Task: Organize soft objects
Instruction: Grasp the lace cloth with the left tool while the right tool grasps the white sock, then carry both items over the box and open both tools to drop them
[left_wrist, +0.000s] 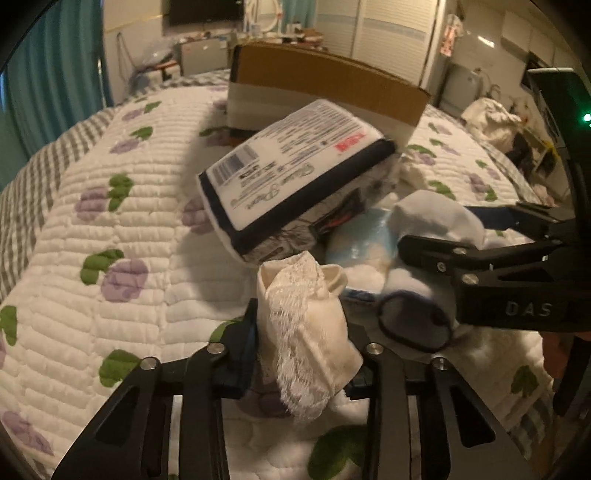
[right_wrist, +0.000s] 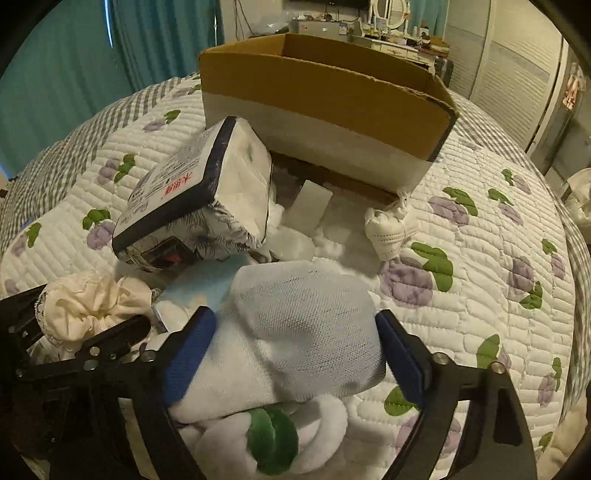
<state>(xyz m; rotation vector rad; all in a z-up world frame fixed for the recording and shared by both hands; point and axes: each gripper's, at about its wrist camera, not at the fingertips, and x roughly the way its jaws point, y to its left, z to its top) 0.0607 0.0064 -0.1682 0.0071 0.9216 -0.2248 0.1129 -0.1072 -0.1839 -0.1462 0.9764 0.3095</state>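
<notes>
My left gripper (left_wrist: 303, 354) is shut on a cream lace sock (left_wrist: 306, 332), held just above the quilt; the sock also shows in the right wrist view (right_wrist: 88, 306). My right gripper (right_wrist: 291, 354) is shut on a white mesh sock (right_wrist: 295, 328), which shows in the left wrist view (left_wrist: 424, 266) too. A tissue pack (left_wrist: 291, 173) leans tilted on a small pile in front of an open cardboard box (right_wrist: 325, 96). A folded white face mask (right_wrist: 388, 229) lies right of the pile.
Everything sits on a bed with a white quilt (left_wrist: 110, 221) printed with purple flowers. A white and green soft item (right_wrist: 273, 439) lies under my right gripper. A light blue packet (left_wrist: 362, 247) lies in the pile. Furniture and clutter stand beyond the bed.
</notes>
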